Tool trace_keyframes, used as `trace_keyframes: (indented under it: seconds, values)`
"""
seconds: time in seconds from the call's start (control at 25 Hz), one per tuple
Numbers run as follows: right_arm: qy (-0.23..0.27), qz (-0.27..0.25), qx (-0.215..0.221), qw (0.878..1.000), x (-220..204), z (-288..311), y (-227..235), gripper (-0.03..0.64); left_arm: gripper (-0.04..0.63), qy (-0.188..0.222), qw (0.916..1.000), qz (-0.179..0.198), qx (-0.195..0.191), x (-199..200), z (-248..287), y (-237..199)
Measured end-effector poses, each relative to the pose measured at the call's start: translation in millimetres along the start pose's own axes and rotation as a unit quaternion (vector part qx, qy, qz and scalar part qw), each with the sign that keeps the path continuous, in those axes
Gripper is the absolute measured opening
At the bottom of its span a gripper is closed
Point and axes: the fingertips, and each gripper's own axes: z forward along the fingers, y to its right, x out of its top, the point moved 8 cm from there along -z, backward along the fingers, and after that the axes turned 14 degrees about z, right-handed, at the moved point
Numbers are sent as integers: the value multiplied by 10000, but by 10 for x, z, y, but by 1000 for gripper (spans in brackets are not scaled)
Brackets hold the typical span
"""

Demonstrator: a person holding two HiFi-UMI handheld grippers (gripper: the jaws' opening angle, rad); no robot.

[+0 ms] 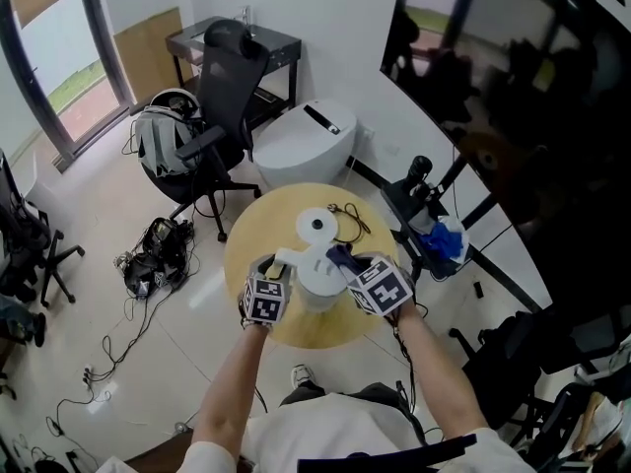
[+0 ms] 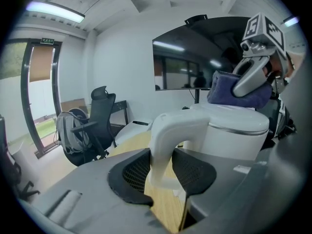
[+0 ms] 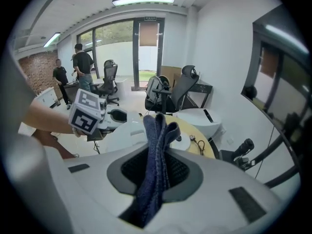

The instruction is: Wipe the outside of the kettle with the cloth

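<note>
The kettle [image 1: 317, 274], white with a metal band under its lid, stood upright near the front edge of the round wooden desk [image 1: 264, 220], between the person's two grippers. The left gripper [image 1: 279, 264] had its jaws closed on the kettle's curved white handle [image 2: 168, 130], the dark ribbed pads pressing on the handle from both sides at about half their spread. The right gripper [image 1: 347, 264] held the cloth [image 3: 156, 165], a folded dark blue one, clamped between its jaws with the folds sticking out past the tips and a tail hanging back behind the pads. Seen from the left gripper view, the cloth lay on the kettle's lid at its far edge, with the right gripper tilted down over it. Beyond the kettle on the desk lay a round white base [image 1: 317, 227] and, just beside it, a looped dark cable [image 1: 347, 217]. Behind the desk stood a black office chair [image 1: 222, 97] with a grey backpack [image 1: 158, 138] against it, and cables were scattered on the floor [image 1: 148, 323].
</note>
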Motion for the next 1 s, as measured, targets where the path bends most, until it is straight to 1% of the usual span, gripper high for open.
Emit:
trace_keyframes:
  seconds: [0.2,0.28,0.32,0.4,0.52,0.6,0.68,0.76,0.8,0.88,0.96,1.0]
  values:
    - [8,-377,248,9990,-108,-59,-381,69,152,-55,9999,-71,77,-14,-1,16]
    - [153,-450,318,9984,-79,-98,-510,69,155,-51,9999,-120,9,-28,-5,7]
    - [279,-374,294,9985,-72,-148,-515,69,156,-68,9998,-169,-61,-35,-26,1]
    - [599,-19,241,9979,-105,-277,-417,69,176,-102,9993,-274,-250,-55,-133,-28]
    - [985,517,280,9934,-226,-443,-242,69,198,-29,9978,-293,-586,-106,-351,-108]
    - [1184,855,230,9890,-357,-538,-178,69,209,86,9974,-320,-633,-122,-533,-151]
    - [1412,1313,206,9810,-512,-621,-152,69,207,408,9971,-443,-476,-57,-740,-224]
    - [1550,1726,231,9724,-659,-650,-166,69,207,857,9944,-488,-381,140,-893,-297]
    - [1564,1846,228,9700,-722,-637,-181,69,203,1050,9927,-401,-426,283,-928,-308]
    - [1529,1958,222,9684,-810,-578,-217,69,171,1284,9894,-12,-675,598,-910,-257]
    - [1503,2018,241,9675,-850,-514,-255,69,116,1340,9846,433,-1040,856,-805,-132]
    - [1501,2029,232,9673,-861,-485,-273,69,91,1303,9819,613,-1229,944,-735,-62]
